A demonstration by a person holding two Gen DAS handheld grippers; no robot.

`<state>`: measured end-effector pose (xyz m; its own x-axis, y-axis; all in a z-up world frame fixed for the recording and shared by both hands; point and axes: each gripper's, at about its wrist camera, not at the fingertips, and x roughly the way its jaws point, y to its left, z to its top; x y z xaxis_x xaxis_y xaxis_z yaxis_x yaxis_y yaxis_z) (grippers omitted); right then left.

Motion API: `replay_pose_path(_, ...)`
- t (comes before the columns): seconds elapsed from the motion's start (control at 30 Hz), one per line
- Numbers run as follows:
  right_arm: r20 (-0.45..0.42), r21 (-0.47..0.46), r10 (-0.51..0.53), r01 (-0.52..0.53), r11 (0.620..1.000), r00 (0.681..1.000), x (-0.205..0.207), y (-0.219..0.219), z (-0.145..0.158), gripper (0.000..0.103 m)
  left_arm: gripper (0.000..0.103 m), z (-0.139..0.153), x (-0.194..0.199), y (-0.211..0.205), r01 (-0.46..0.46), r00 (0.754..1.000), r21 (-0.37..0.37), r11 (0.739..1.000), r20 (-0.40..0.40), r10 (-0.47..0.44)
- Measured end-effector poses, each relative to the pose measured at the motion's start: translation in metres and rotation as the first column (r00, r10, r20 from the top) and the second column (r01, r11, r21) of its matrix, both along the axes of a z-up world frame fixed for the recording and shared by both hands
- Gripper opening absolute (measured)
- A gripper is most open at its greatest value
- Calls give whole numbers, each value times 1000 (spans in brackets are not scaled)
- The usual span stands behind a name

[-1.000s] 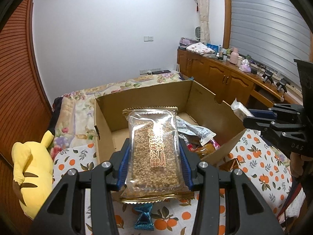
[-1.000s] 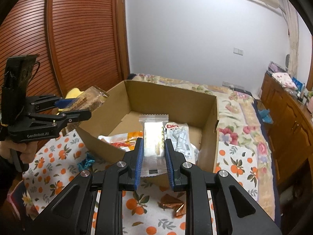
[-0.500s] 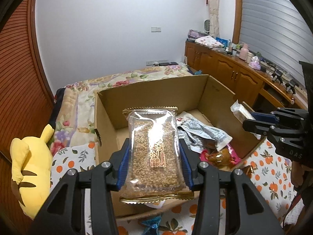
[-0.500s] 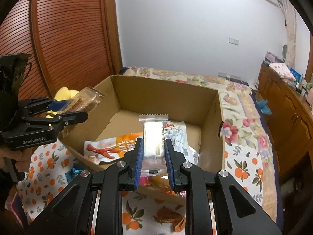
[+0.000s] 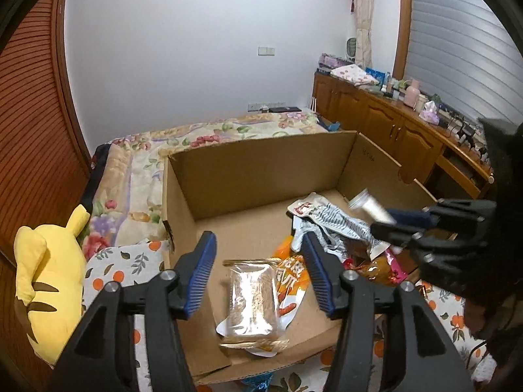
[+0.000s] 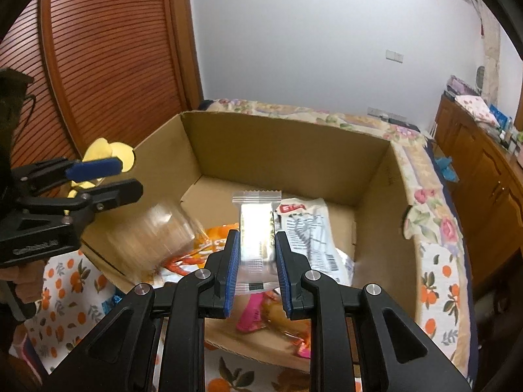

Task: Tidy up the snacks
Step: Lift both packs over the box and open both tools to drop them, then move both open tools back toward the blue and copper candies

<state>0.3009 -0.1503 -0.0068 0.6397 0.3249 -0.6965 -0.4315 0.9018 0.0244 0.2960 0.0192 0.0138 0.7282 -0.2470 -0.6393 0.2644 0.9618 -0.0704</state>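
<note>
An open cardboard box (image 5: 261,170) stands on an orange-print cloth. My left gripper (image 5: 258,261) is open above the box's near side. The clear grain-bar packet (image 5: 251,303) lies below it in the box on an orange snack bag (image 5: 291,277); in the right wrist view the packet (image 6: 153,235) is blurred. My right gripper (image 6: 256,261) is shut on a clear white snack packet (image 6: 256,232) over the box (image 6: 287,150). It shows in the left wrist view (image 5: 389,219) at the right, with the white packet (image 5: 369,205) in it.
A grey-striped bag (image 5: 330,222), a pink wrapper (image 6: 251,313) and other snacks lie in the box. A yellow plush toy (image 5: 45,281) sits left of it. A floral bed (image 5: 202,134) lies behind, wooden cabinets (image 5: 385,124) to the right. A blue wrapper (image 5: 258,383) lies before the box.
My left gripper has opened and the grain-bar packet has dropped into the box. Both grippers have moved closer over the box; the right still holds its packet.
</note>
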Motion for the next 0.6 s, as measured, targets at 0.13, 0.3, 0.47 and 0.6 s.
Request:
replay_pose_path(0.13,-6,-6,5,-5,1000,1000,4,9,-4,20,62,6,-6,4,-2,1000,-4,1000,25,2)
replay_pose_path(0.3,-22,1,13,-13,1000,1000,9,19,-9,22,65,8,-12,10,-2,999,-9,1000,45,2)
replay_pose_path(0.47,-12,14,14,-14,1000,1000,7,24,-10,33,73,9,-20,19,-12,997,-23,1000,72,14)
replay_pose_path(0.6,-1,29,12,-12,1000,1000,1,20,-7,36,78,10,-28,26,-13,997,-53,999,80,17)
